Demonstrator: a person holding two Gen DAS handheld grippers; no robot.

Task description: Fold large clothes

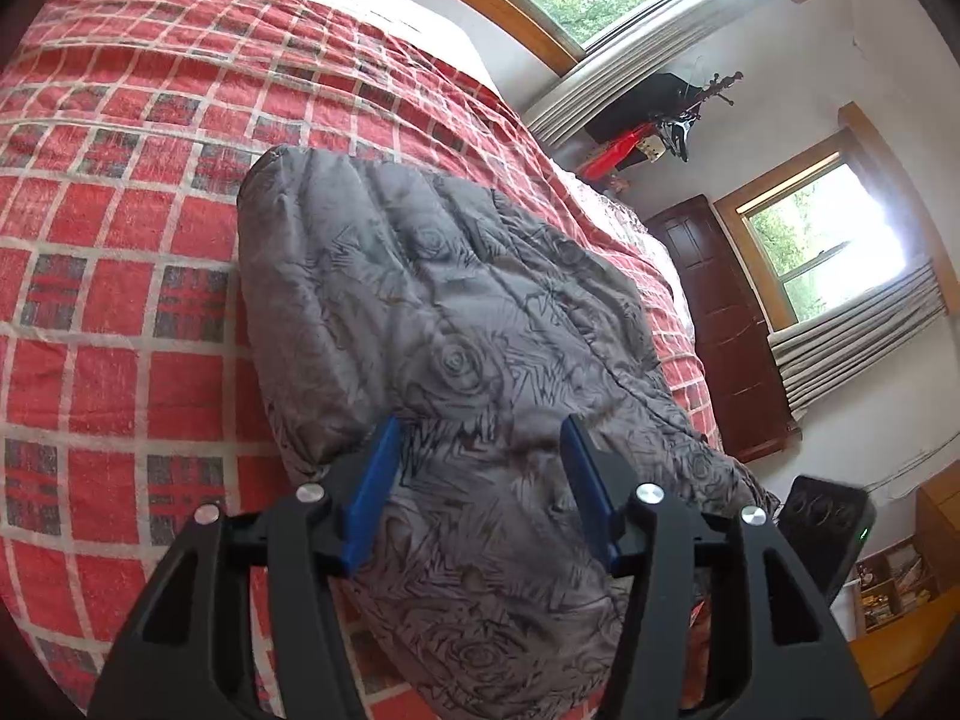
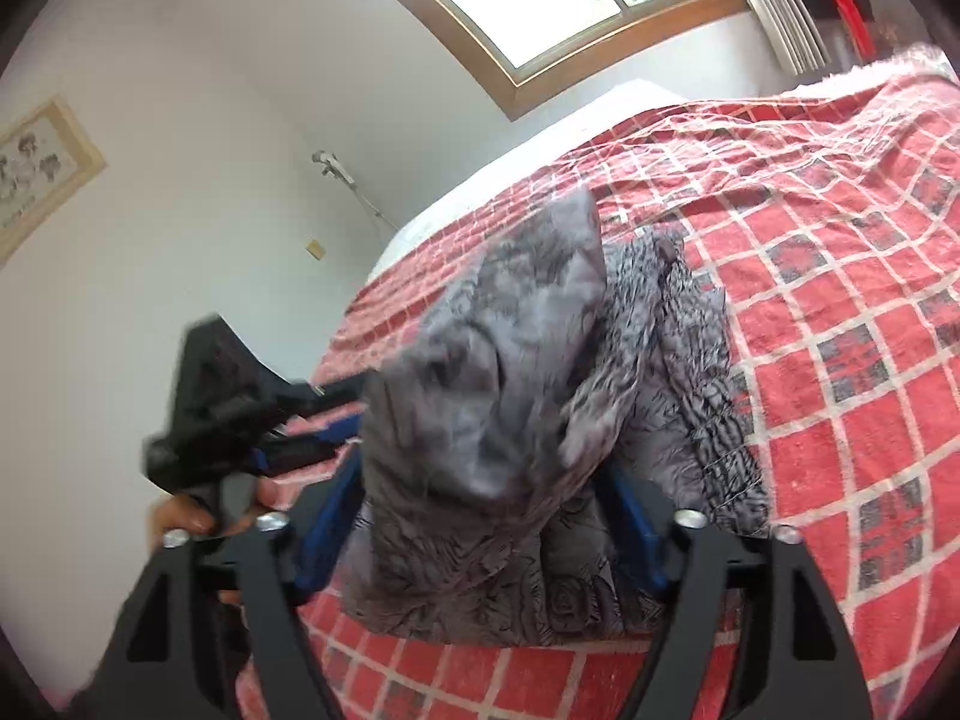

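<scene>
Garment [image 1: 456, 324] lies folded on bed [image 1: 120, 276]; left gripper [image 1: 480, 450] half open, right gripper [image 2: 480, 480] wide, neither gripping. Final tidy likely remains.

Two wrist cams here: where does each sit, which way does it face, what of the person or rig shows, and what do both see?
Left wrist: sits on the left gripper, looking down along its open blue fingers over the grey garment on the red checked bedspread, toward two windows.
Right wrist: sits on the right gripper, facing along the bed toward a white wall; its spread fingers flank a raised, blurred fold of garment. The left gripper and a hand show at left.
Shared: garment, bedspread, left gripper.
</scene>
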